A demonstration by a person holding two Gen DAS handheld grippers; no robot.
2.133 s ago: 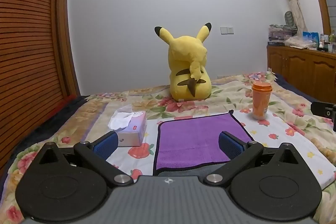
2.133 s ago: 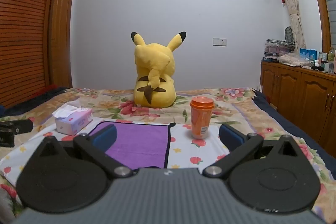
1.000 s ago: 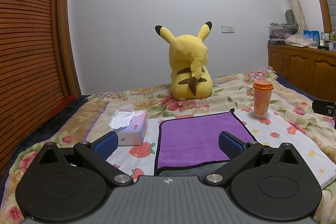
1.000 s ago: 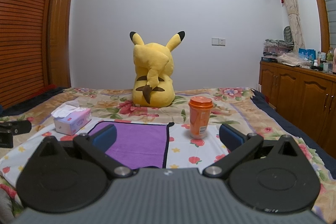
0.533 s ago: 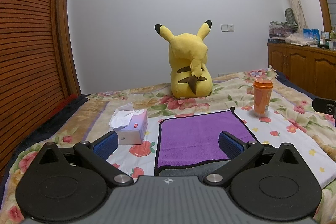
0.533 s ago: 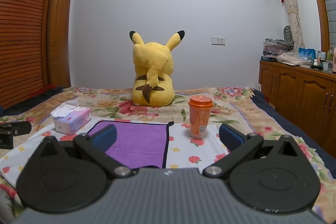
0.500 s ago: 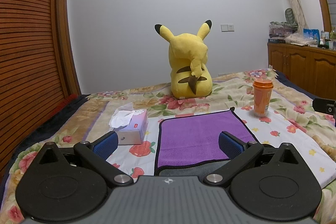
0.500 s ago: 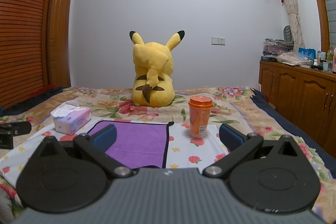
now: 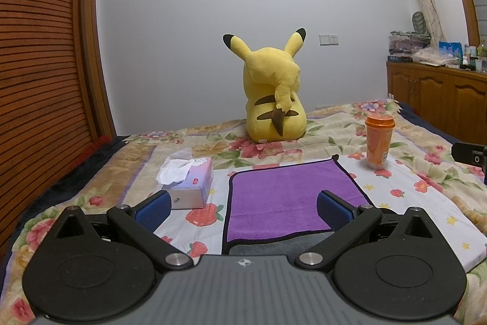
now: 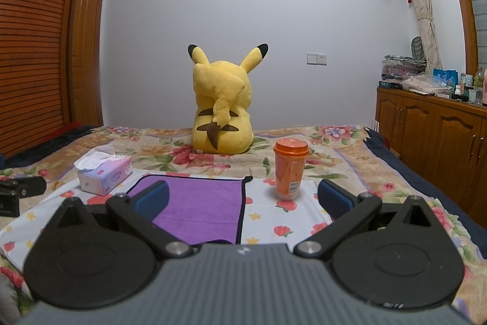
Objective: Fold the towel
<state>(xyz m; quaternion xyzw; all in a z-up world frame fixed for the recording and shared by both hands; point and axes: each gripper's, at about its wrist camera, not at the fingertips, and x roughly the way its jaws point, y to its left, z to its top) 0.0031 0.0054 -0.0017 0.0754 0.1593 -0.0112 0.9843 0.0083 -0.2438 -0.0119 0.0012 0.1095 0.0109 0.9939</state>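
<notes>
On the floral bed (image 9: 304, 142), towel (image 9: 289, 197) flat between my tongs, left (image 9: 243, 207) and right (image 10: 243, 197), both spread wide, lined up for its near corners.

Both wrist views look low along the bed (image 9: 426, 194), sharing the towel (image 9: 289, 197).

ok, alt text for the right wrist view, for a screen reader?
A purple towel lies flat on a floral bedspread, ahead of the open right gripper, which holds nothing. An orange cup stands right of the towel, a tissue box left, and a yellow plush toy sits behind, facing the wall.
</notes>
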